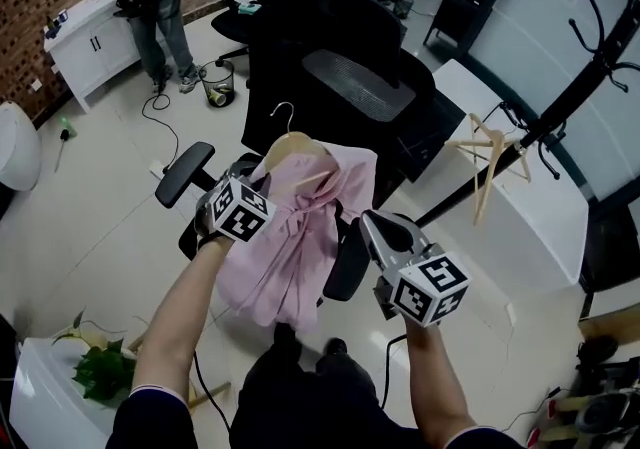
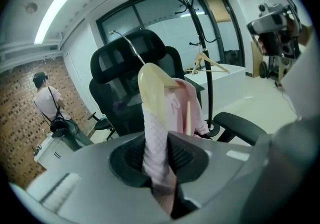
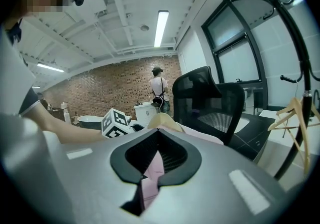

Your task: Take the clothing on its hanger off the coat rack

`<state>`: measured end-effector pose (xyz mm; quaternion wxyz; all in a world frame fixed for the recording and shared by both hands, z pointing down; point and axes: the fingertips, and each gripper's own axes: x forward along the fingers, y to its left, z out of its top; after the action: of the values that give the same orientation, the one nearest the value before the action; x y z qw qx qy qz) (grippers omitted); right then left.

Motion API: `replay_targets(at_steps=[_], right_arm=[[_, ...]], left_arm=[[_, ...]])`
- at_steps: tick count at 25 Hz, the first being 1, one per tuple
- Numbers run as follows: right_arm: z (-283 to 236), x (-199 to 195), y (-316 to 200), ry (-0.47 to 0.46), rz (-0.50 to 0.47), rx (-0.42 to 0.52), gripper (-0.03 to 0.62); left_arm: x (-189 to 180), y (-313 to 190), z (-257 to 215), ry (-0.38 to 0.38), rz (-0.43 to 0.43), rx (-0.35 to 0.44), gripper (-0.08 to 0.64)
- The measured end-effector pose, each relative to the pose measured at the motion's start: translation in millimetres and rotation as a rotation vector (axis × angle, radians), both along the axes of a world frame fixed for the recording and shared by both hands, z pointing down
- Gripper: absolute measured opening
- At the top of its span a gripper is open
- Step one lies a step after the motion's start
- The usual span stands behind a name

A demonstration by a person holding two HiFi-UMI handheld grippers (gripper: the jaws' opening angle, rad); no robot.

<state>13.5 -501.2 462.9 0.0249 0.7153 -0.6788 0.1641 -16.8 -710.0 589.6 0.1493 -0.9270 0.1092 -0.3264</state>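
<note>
**Clothing [image 1: 295,247] held off the coat rack [image 1: 603,55]**

The left gripper [image 2: 157,155] is clamped on pink cloth at the hanger's [image 1: 295,149] shoulder. The right gripper [image 3: 152,163] pinches fabric at its 4 o'clock. The garment trails toward 6 o'clock, with the rack well apart at 2 o'clock.

Bright rm, ceiling strip light [image 3: 161,27]; fisheye warp, dark edges.

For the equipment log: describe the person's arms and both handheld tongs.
Left tongs and right tongs are grey moulded shells with black ribbed pads. Each carries a white cube printed with black square markers. The arms are bare below dark short sleeves with pale edging.
</note>
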Motion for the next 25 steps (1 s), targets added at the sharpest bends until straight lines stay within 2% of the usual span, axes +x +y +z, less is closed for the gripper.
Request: replay_targets(at_steps=[4, 14, 22, 24, 25], right_arm=[[19, 4, -6, -0.013, -0.005, -0.031, 0.002], [74, 10, -7, -0.058, -0.003, -0.131, 0.002], [100, 15, -15, -0.069, -0.009, -0.174, 0.002], [102, 15, -17, -0.073, -0.012, -0.179, 0.002], [103, 15, -18, -0.076, -0.014, -0.182, 0.002]], left_arm=[[-3, 5, 50, -0.039, -0.012, -0.061, 0.06], [-17, 16, 178, -0.106, -0.108, -0.289, 0.052], [-34, 6, 252, -0.196, -0.183, -0.373, 0.065], [-38, 2, 259, -0.211, -0.206, -0.373, 0.104], [-40, 0, 261, -0.223, -0.217, -0.366, 0.157]])
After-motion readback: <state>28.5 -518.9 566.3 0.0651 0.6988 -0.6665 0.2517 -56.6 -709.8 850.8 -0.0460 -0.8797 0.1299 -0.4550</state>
